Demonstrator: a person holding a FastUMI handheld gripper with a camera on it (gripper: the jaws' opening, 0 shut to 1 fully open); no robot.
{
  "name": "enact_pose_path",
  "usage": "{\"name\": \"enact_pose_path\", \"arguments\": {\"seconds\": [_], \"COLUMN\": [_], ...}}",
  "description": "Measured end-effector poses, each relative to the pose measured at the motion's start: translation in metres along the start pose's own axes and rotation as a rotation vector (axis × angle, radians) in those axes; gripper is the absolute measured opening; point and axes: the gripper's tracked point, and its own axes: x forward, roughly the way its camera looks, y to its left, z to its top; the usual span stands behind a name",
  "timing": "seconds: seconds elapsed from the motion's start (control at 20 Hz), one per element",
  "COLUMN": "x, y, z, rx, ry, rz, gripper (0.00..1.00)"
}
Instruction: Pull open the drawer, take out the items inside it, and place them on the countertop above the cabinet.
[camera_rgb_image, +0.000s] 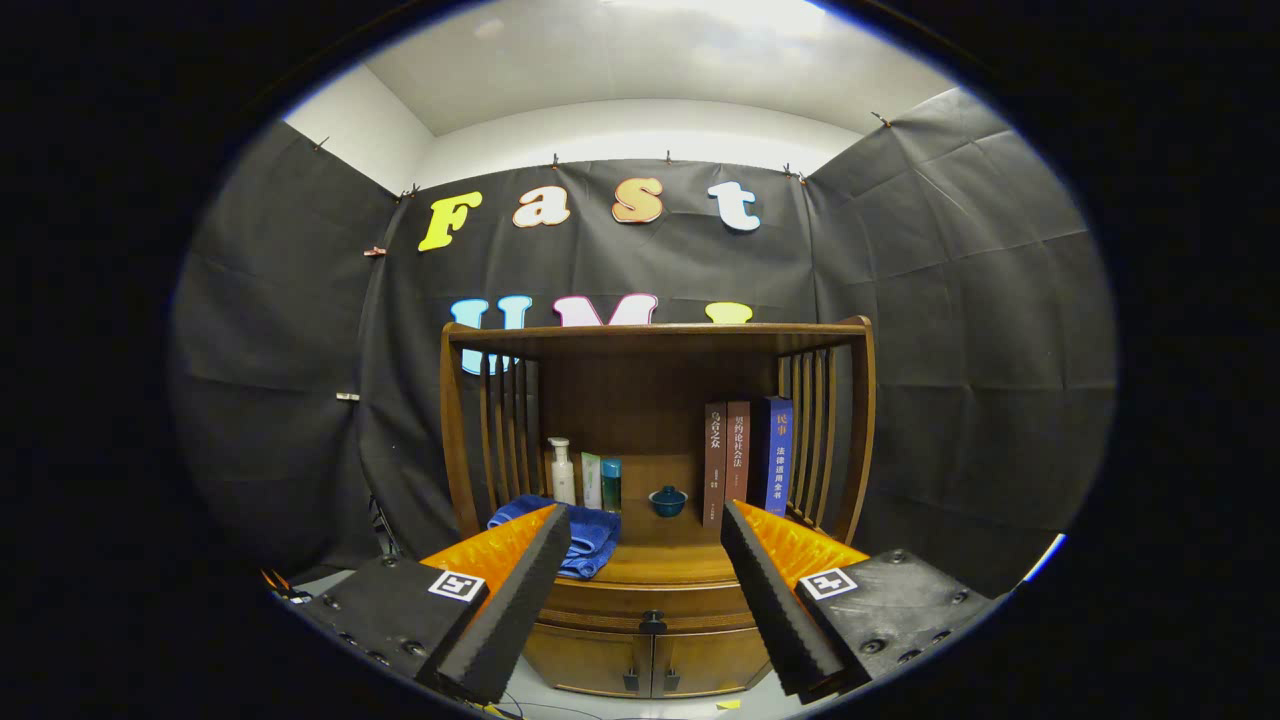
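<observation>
The drawer (648, 606) front is partly hidden behind the gripper (645, 530) fingers, its contents unseen.

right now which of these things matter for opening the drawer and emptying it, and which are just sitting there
For the job:
- drawer, shut, with its dark knob
- countertop above it
- gripper, fingers open, nothing between them

Just sitting there:
- blue towel
- pump bottle
- small teal pot
- three books

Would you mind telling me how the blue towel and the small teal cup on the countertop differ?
The blue towel lies soft and folded by the bottles; the teal cup stands upright, nearer the books. The towel is wider and flatter; the cup is small and round. Both rest on the countertop, beyond the open gripper.
</observation>
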Motion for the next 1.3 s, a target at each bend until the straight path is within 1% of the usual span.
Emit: {"name": "enact_pose_path", "arguments": {"seconds": [0.45,0.7,1.0,1.3], "x": [0.009,0.017,0.037,0.066], "y": [-0.005,-0.011,-0.014,-0.007], "z": [0.000,-0.013,-0.057,-0.126], "rx": [-0.002,-0.004,0.001,0.004], "ry": [-0.004,0.020,0.069,0.169], "rz": [-0.004,-0.014,-0.024,-0.014], "gripper": [0.98,0.98,0.99,0.99]}}
